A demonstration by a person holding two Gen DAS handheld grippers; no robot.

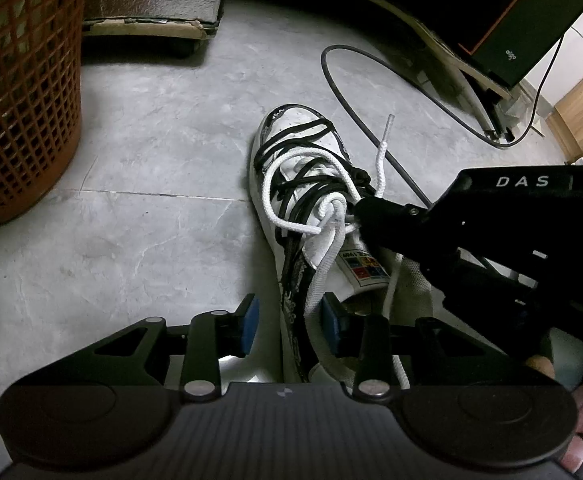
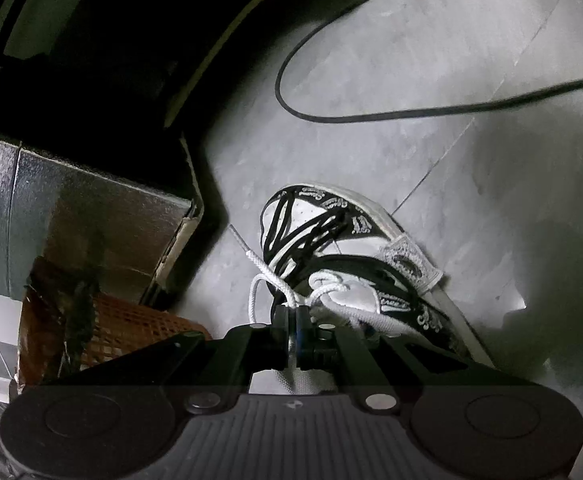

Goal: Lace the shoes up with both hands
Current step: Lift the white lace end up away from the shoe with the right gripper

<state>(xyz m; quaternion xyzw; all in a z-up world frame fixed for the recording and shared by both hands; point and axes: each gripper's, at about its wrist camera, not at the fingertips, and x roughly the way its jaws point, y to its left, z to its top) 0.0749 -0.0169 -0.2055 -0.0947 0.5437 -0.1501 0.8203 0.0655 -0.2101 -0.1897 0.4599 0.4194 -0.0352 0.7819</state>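
Your right hand-held gripper [image 2: 291, 334] is clenched on the white lace [image 1: 333, 236] right at the knot over the tongue. Your left hand-held gripper [image 1: 289, 326] sits spread apart, blue pads [image 1: 251, 326] straddling the white-and-black sneaker [image 1: 291, 184] on the grey floor [image 1: 151, 140], near the orange basket [image 1: 23, 100].

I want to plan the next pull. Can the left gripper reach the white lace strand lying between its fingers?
Probably yes: the left gripper is open, and the white lace strand runs between its fingers with nothing blocking.
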